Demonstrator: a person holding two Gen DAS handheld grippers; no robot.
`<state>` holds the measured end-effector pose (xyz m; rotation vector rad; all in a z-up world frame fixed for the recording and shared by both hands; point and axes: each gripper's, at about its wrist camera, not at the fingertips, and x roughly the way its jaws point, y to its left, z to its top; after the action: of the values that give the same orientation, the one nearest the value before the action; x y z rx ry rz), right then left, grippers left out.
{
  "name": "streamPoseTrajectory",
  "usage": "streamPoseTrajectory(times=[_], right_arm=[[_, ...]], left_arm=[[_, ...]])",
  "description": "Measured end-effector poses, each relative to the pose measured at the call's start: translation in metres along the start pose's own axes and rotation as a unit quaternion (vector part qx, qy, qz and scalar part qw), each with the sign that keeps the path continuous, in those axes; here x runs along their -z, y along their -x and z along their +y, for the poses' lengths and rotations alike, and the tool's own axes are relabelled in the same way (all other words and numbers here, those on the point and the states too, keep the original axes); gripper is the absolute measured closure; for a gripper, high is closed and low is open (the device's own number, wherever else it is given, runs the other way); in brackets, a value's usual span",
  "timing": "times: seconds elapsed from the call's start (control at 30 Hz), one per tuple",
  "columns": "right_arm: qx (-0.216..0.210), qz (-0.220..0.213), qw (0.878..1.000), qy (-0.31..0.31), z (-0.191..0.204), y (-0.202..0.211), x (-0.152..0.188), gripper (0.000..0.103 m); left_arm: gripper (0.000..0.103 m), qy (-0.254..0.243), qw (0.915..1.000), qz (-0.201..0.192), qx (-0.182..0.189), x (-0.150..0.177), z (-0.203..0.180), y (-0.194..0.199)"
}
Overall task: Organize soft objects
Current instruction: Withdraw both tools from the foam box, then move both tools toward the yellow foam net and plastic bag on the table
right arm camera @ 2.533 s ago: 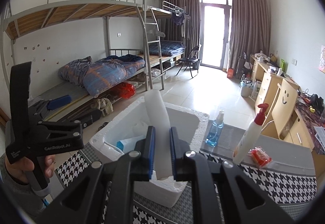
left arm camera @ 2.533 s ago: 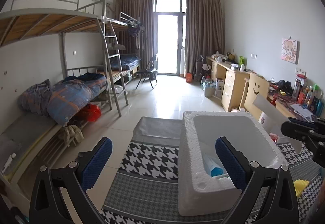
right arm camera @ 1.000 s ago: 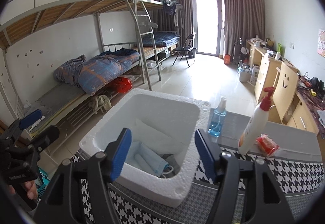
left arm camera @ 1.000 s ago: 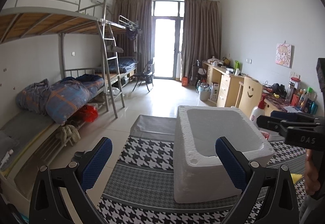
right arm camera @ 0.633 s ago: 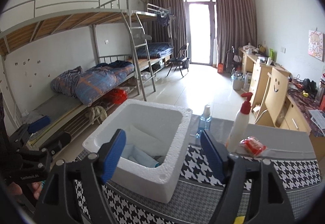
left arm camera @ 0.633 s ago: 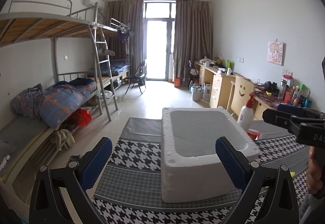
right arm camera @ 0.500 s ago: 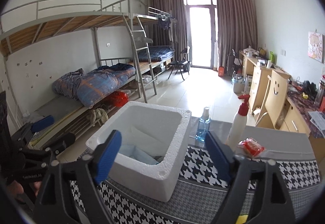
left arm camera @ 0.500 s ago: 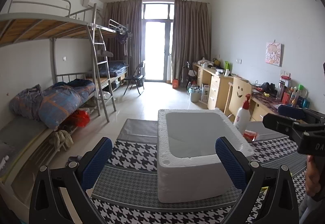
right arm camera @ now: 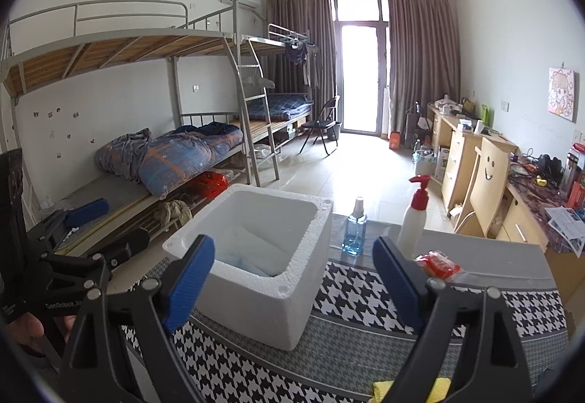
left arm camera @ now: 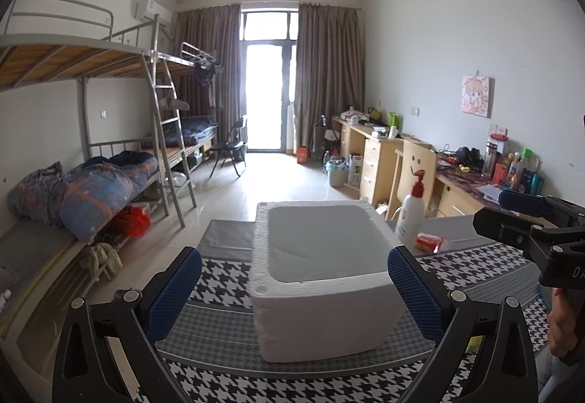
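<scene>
White foam box (right arm camera: 256,256) sits on the checked cloth (right arm camera: 365,293) straight ahead of both your grippers, pale blue soft things lying in its bottom. Your right gripper (right arm camera: 292,278) and left gripper (left arm camera: 292,286) both stand wide apart, holding nothing. My guess for your next pick is the yellow soft item (right arm camera: 384,389), low beneath your right gripper and nearer that hand; its long axis is hidden.

Daylight came through a glass door (left arm camera: 266,95) framed by brown curtains (left arm camera: 329,74), falling on a pale tiled floor (left arm camera: 278,183), with metal bunk beds (right arm camera: 146,81) along the left wall and wooden desks (left arm camera: 376,154) along the right.
</scene>
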<state>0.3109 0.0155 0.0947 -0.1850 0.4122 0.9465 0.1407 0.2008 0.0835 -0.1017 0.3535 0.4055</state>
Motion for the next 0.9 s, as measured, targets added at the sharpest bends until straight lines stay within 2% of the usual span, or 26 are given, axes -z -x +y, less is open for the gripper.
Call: streamPoseTrajectory(times=[0.6, 0.9], right_arm=[[0.043, -0.024, 0.999, -0.022, -0.021, 0.040, 0.022, 0.012], [0.073, -0.033, 0.996, -0.033, -0.034, 0.059, 0.028, 0.012]], left_arm=[[0.001, -0.017, 0.9976, -0.004, 0.067, 0.009, -0.045, 0.007], [0.001, -0.022, 0.9951, -0.006, 0.096, 0.007, -0.055, 0.006]])
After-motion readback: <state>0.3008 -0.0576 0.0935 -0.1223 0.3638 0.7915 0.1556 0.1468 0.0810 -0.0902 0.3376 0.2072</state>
